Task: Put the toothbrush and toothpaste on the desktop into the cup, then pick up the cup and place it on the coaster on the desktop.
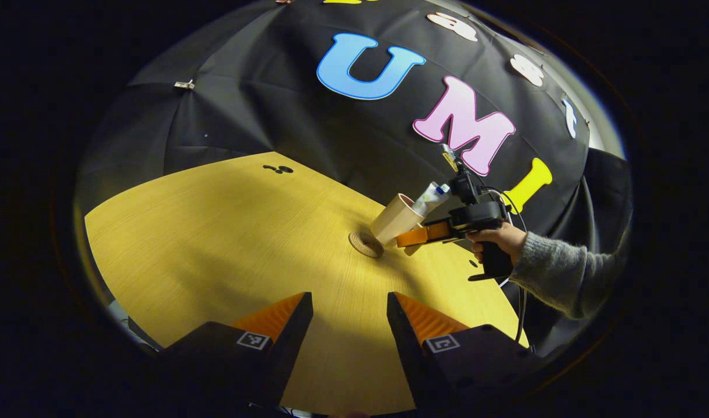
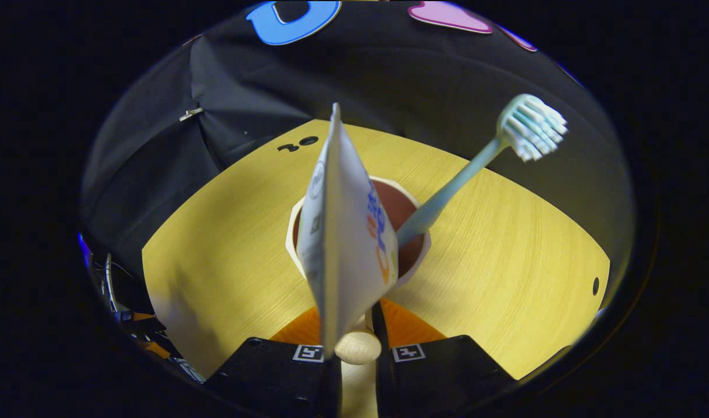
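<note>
- On the desk, a smooth slab with fine yellow wood grain, we count one round, ridged coaster lying flat near the far edge.
- We count one cup, a tapered beige vessel with a brown inside; in the left gripper view it is tilted, its base at the coaster's rim; we cannot tell whether the two touch.
- We count one toothpaste tube, a flat white wedge with coloured print, standing in the cup with its crimped edge uppermost.
- We count one toothbrush, a slim pale-teal plastic handle with a white bristle head, leaning out of the cup to the right in the right gripper view.
- Our right hand-held gripper is clamped on the cup; in the right gripper view a rounded wooden handle sits squeezed between its two fingers.
- A hand in a grey knitted sleeve holds that tool.
- Our left hand-held gripper hangs over bare desk, well apart from the cup, its fingers spread apart and holding nothing; ribbed pads line the inner faces.
</note>
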A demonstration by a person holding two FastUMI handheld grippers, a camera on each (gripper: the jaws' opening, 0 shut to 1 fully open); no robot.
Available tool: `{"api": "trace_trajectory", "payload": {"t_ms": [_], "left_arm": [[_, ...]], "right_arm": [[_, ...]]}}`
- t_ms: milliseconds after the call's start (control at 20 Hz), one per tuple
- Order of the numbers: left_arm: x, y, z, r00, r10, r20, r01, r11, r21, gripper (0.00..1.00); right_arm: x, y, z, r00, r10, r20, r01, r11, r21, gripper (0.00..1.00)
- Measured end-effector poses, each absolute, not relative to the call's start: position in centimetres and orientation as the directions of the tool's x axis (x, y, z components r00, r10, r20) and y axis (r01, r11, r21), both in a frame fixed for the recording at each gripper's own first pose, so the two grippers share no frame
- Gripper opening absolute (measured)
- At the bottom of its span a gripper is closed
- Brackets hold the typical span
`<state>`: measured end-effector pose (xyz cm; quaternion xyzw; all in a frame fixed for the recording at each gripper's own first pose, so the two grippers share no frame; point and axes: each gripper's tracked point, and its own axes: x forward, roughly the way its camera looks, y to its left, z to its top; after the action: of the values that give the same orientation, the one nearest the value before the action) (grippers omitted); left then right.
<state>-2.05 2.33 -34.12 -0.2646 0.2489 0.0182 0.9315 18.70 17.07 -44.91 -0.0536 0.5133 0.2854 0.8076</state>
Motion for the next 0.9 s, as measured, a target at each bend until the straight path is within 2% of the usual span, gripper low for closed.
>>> {"api": "trace_trajectory", "payload": {"t_ms": [250,700,750,800,900], "left_arm": [[-2.6,3.6,-35.1,0.867,-0.108,-0.487,-0.18,0.843,-0.507,0.82],[-2.8,4.5,-35.8,0.861,-0.124,-0.494,-0.179,0.835,-0.521,0.82],[-2.7,4.6,-35.7,0.861,-0.126,-0.493,-0.178,0.834,-0.523,0.82],[-2.6,4.7,-35.7,0.862,-0.124,-0.492,-0.179,0.833,-0.523,0.82],[-2.5,5.0,-35.6,0.864,-0.123,-0.488,-0.176,0.835,-0.522,0.82]], "right_arm": [[18.0,18.8,-46.4,0.265,0.38,-0.886,-0.548,0.815,0.186,0.27],[18.2,18.8,-46.8,0.256,0.342,-0.904,-0.553,0.819,0.154,0.27],[18.1,18.7,-46.9,0.253,0.337,-0.907,-0.561,0.815,0.146,0.2],[18.1,18.7,-46.9,0.25,0.333,-0.909,-0.568,0.811,0.141,0.27],[18.1,18.8,-47.0,0.252,0.334,-0.908,-0.562,0.815,0.143,0.28]]}}
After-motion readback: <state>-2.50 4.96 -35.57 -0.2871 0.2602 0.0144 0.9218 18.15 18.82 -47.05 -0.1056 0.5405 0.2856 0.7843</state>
